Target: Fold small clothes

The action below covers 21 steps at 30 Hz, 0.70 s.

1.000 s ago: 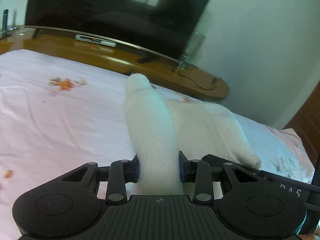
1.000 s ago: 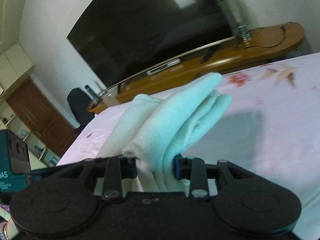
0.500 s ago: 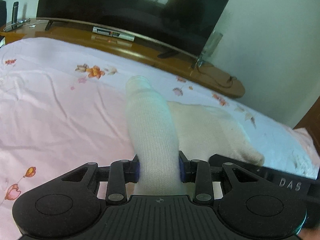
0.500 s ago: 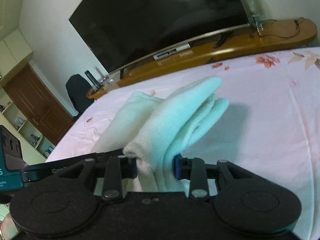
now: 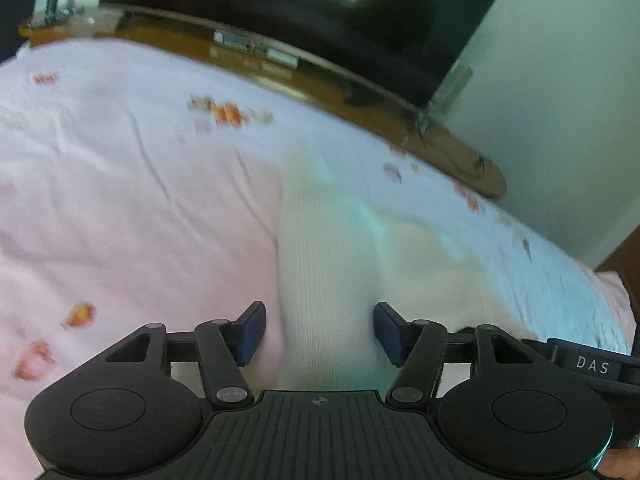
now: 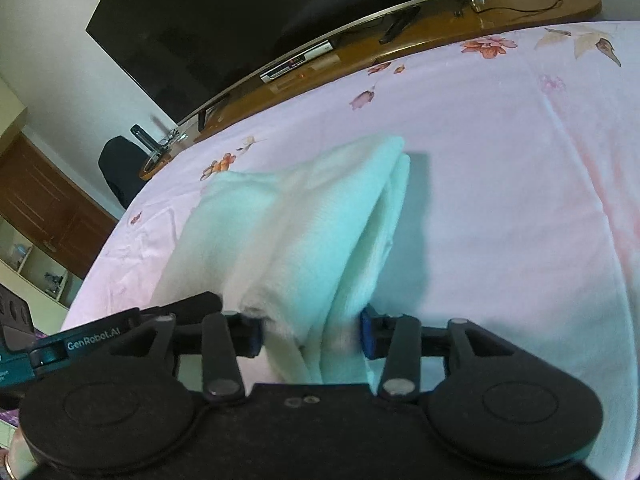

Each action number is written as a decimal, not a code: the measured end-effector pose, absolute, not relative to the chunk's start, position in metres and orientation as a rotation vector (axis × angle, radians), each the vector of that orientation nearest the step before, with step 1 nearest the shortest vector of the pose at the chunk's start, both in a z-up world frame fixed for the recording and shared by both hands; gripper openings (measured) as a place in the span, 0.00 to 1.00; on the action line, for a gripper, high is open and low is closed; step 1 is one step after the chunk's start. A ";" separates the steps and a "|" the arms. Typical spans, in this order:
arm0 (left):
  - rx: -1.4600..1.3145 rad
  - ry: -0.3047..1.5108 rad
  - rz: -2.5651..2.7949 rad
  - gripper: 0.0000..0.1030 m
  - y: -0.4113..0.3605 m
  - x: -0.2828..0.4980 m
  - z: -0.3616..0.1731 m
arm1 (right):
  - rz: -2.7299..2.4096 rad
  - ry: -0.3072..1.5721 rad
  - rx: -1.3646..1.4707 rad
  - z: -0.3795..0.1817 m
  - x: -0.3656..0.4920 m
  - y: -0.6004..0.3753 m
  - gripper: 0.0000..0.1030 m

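A small white knitted garment [image 5: 324,264] lies folded on the pink flowered bedsheet [image 5: 120,200]. In the left wrist view my left gripper [image 5: 318,332] is open, its blue pads standing apart on either side of one end of the cloth. In the right wrist view the garment [image 6: 304,232] rises in thick folds, and my right gripper [image 6: 310,332] is opening, with the pads still against the bunched cloth. The left gripper's body [image 6: 80,344] shows at the left edge there.
A wooden TV bench [image 6: 360,52] with a large dark television [image 6: 240,12] runs along the far edge of the bed. A dark chair [image 6: 120,168] and wooden cabinets [image 6: 36,208] stand at the left. The bed's edge drops at the right [image 5: 608,300].
My left gripper has opened and let go of the cloth. My right gripper's pads have spread wider. Both grippers have lowered toward the bed, and the garment now lies lower.
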<state>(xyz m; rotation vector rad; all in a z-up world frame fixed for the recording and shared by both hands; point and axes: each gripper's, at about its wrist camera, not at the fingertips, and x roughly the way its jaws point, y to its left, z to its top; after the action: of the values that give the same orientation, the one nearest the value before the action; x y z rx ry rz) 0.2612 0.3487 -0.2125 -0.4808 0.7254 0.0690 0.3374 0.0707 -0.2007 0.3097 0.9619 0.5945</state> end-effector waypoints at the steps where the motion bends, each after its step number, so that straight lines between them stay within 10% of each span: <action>1: -0.485 0.708 0.071 0.58 0.351 0.262 -0.208 | 0.590 0.961 0.322 -0.199 0.340 0.068 0.50; 7: -0.459 0.692 0.112 0.58 0.355 0.293 -0.201 | 0.554 0.965 0.416 -0.197 0.370 0.062 0.56; 13: -0.459 0.753 0.173 0.58 0.353 0.321 -0.227 | 0.533 0.938 0.331 -0.201 0.393 0.072 0.24; 21: -0.440 0.748 0.185 0.65 0.341 0.311 -0.221 | 0.517 0.924 0.258 -0.203 0.398 0.072 0.24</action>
<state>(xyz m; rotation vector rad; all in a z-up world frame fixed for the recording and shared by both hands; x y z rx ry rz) 0.3109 0.3407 -0.2207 -0.4404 0.7483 0.1847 0.3983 0.0721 -0.2027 0.2576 0.9236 0.5171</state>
